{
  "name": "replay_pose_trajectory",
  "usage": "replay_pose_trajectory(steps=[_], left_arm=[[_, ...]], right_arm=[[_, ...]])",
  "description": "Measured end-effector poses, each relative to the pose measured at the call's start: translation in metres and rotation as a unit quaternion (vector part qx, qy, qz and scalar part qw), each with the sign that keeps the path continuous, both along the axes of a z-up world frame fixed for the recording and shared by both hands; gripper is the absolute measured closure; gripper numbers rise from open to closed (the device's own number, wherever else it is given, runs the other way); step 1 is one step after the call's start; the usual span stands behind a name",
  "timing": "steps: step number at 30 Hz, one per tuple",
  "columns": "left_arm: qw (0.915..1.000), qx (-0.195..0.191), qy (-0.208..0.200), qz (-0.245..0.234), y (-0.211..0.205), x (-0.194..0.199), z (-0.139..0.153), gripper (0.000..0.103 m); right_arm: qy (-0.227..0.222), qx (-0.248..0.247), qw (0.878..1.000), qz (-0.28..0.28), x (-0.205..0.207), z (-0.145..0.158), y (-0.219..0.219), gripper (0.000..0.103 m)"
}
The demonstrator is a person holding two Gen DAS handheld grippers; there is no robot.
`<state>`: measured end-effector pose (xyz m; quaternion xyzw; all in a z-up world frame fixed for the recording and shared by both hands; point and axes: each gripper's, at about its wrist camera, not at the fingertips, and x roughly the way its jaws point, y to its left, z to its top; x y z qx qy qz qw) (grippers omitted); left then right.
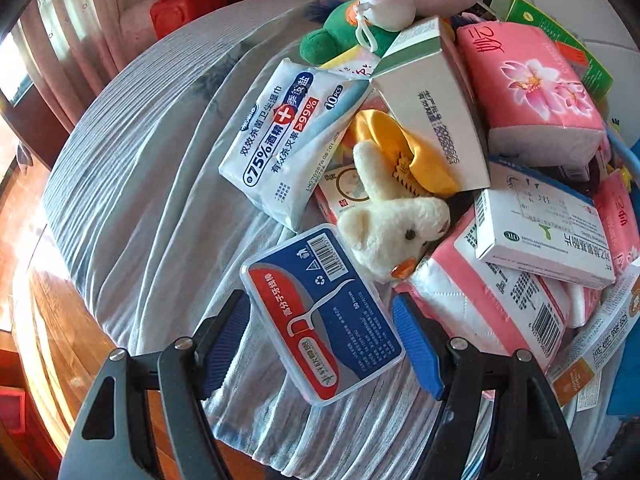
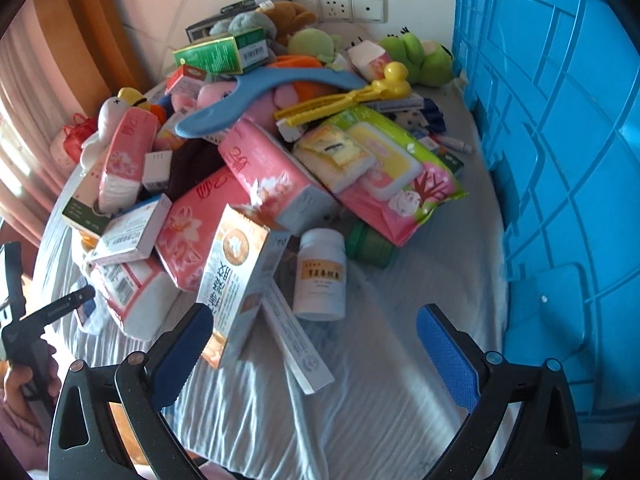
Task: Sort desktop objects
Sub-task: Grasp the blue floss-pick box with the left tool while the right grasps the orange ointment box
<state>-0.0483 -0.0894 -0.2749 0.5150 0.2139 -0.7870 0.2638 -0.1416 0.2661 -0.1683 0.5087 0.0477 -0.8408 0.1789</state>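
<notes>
A heap of mixed household goods lies on the counter (image 1: 132, 184), which is draped in a pale striped cloth, with nothing yet sorted out of it as far as these views show. The left tool (image 1: 320, 334) has its blue pads apart on either side of the dental floss pick box (image 1: 320, 314), a clear flat case with a red and blue label. The box lies at the near edge of the heap, clear of the stack, which is probably why it is the first target: it can be lifted without toppling anything. The pads flank its long sides but do not appear to press on it, so I judge this as lining up for a grasp.

Just beyond it a cream plush toy (image 1: 394, 226) leans against the box's far corner, and a pack of alcohol wipes (image 1: 284, 136) lies behind that, propped on other packets.

The right tool (image 2: 316, 346) also stands wide apart and holds nothing. Its left pad is just beside a tall toothpaste carton (image 2: 236, 276) that leans on the pink tissue packs (image 2: 272, 172); a white pill bottle (image 2: 320, 274) stands upright farther in. A blue plastic crate (image 2: 560, 160) sits right beside the heap at the right, likely the bin for sorted items, placed within easy reach.
</notes>
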Motion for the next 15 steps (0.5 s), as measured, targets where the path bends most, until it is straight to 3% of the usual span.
replay_pose_trajectory(steps=[5, 12, 15], left_arm=[[0.9995, 0.002, -0.025, -0.021, -0.006, -0.010, -0.012, 0.034], [0.9972, -0.003, 0.012, -0.074, -0.013, 0.011, 0.008, 0.038], [0.9949, -0.029, 0.033, -0.090, -0.015, 0.016, 0.029, 0.038]], right_arm=[[-0.019, 0.006, 1.000, 0.002, 0.000, -0.013, -0.017, 0.000], [-0.039, 0.003, 0.999, 0.000, -0.005, -0.028, -0.056, 0.000], [-0.040, 0.002, 0.999, -0.021, -0.011, -0.034, -0.068, 0.004]])
